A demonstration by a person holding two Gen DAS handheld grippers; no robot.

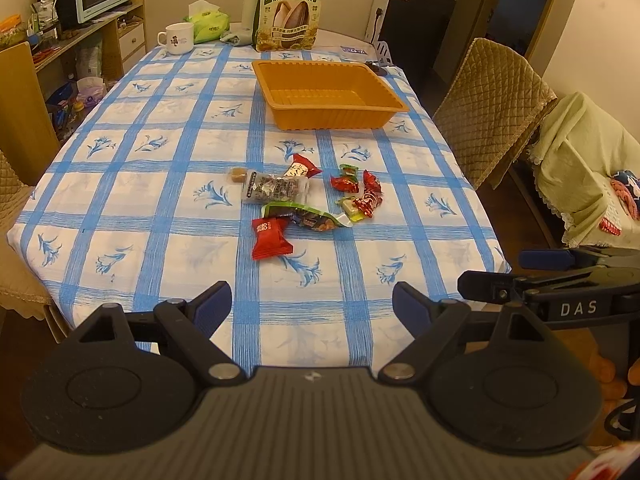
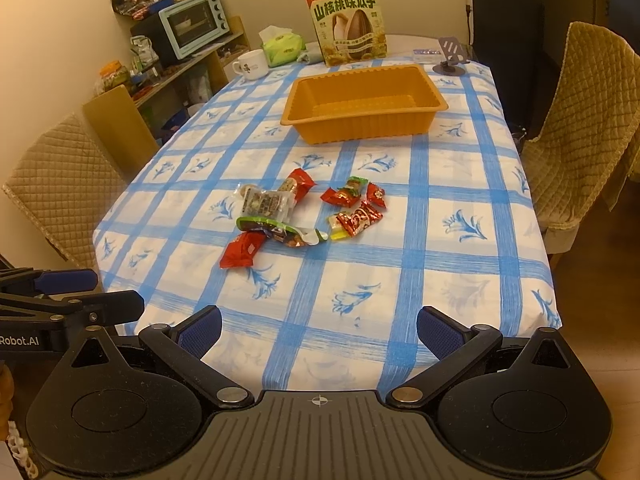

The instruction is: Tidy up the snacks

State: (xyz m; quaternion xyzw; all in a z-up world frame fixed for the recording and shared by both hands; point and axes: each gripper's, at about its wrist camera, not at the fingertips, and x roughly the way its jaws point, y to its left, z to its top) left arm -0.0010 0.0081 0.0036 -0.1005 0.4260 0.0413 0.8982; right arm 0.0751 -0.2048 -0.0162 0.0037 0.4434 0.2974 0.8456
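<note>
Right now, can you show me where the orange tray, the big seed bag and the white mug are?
orange tray (image 1: 336, 114): left wrist view, on its near ribbed wall.
big seed bag (image 1: 289, 12): left wrist view, middle of its printed front.
white mug (image 1: 177, 39): left wrist view, on its side.

Your two wrist cameras look from the near end of the table (image 1: 132, 208), facing its far end, well back from the snacks (image 1: 304, 200). Your left view sits left, catching the right gripper (image 1: 488, 270); both views share the tablecloth, snacks and orange tray (image 2: 362, 128).
</note>
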